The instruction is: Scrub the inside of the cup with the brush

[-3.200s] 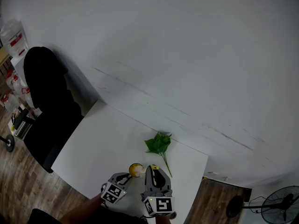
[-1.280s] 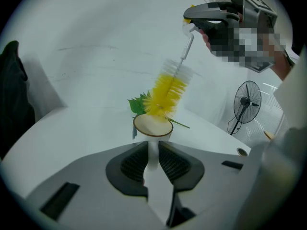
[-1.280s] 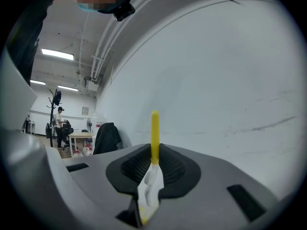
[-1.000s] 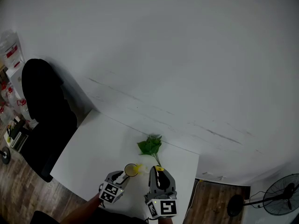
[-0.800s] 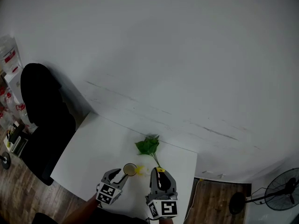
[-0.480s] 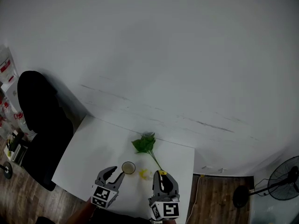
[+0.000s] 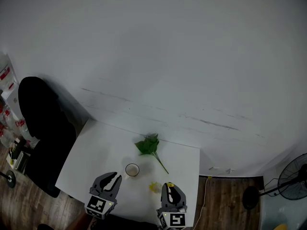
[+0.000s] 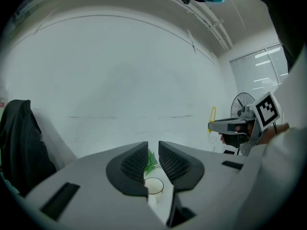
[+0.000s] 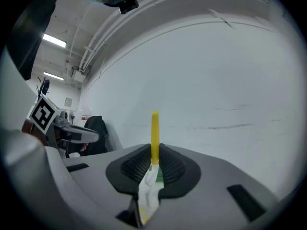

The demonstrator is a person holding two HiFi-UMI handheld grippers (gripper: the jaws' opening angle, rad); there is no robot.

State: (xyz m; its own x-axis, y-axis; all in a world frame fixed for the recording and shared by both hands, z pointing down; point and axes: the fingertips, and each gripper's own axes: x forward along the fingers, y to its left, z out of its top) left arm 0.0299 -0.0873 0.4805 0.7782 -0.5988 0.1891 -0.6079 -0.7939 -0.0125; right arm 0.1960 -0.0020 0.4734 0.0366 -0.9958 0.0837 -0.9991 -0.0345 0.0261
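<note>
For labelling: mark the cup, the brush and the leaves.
cup (image 7: 132,169), head view, its open mouth.
brush (image 9: 155,133), right gripper view, yellow handle.
leaves (image 7: 148,145), head view, middle of the bunch.

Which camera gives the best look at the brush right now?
The right gripper view: the brush stands close up, its yellow handle clamped between the jaws. The head view shows only a small yellow smudge ahead of the right gripper. The left gripper view shows a thin yellow handle far off at right.

One cup (image 7: 132,169), one brush (image 9: 155,133), one sprig (image 7: 148,146)
</note>
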